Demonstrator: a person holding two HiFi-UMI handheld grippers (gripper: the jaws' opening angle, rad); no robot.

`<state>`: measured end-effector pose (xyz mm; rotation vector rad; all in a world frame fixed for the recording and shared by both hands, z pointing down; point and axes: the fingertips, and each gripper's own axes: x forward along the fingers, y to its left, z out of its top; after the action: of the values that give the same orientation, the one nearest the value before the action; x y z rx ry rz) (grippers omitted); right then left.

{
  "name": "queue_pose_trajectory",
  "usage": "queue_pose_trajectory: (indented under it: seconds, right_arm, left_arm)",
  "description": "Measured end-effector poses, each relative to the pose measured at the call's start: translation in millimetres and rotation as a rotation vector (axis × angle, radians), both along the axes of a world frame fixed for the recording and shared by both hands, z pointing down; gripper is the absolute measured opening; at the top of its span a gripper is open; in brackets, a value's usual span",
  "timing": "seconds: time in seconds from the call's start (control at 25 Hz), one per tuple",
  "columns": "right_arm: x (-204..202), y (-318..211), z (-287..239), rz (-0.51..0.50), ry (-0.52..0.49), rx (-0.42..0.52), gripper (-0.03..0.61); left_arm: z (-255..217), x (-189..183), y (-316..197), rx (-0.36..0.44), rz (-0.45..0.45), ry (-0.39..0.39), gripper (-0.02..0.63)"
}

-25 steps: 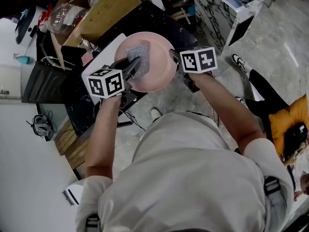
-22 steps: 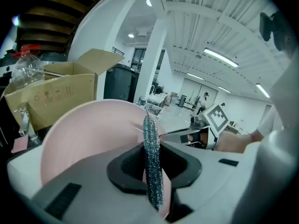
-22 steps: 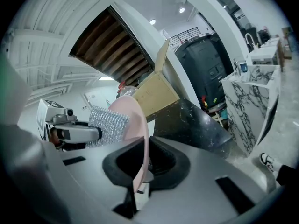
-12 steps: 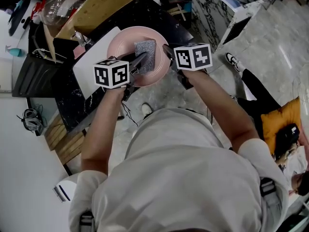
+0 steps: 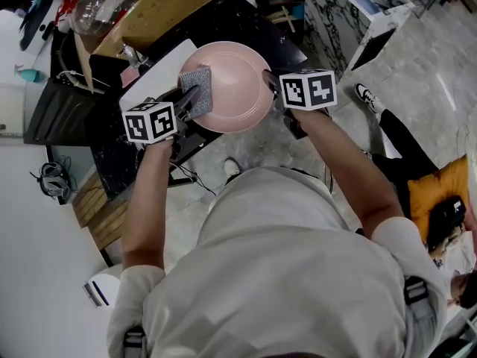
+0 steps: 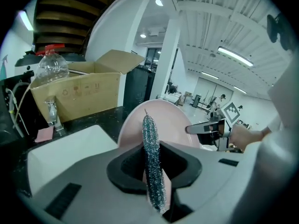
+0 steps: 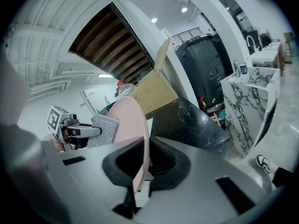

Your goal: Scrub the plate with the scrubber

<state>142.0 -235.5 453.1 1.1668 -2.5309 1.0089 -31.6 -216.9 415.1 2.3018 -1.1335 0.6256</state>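
Far left: clamped on scrubber (image 5: 196,88) with left tool (image 5: 188,101), mesh pad gripped edge-on between the jaws. Pressing scrubber flat against left part of plate's (image 5: 238,88) face, just inside the rim. Centre: holding pink plate tilted up, over near edge of black counter (image 5: 231,21). Right: pinching plate's right rim with right tool (image 5: 270,86), jaws nearly together on the thin edge. Behind, on counter: cardboard box (image 5: 160,10).

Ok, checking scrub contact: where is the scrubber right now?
Head view, left of centre: the scrubber is clamped in the left gripper, at the pink plate's left edge.
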Motion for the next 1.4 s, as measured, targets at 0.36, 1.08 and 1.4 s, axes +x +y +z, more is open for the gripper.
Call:
queue_pose_trajectory:
  seconds: [0.36, 1.08, 1.4]
  right_arm:
    - [-3, 2, 5, 0.013, -0.007, -0.012, 0.021]
    - [-9, 10, 0, 0.009, -0.008, 0.005, 0.023]
    - [-3, 6, 6, 0.018, -0.002, -0.006, 0.023]
  left_arm:
    - [-9, 11, 17, 0.013, 0.010, 0.056, 0.071]
    - [25, 74, 33, -0.075, 0.101, 0.155, 0.071]
    - [30, 25, 33, -0.065, 0.049, 0.056, 0.071]
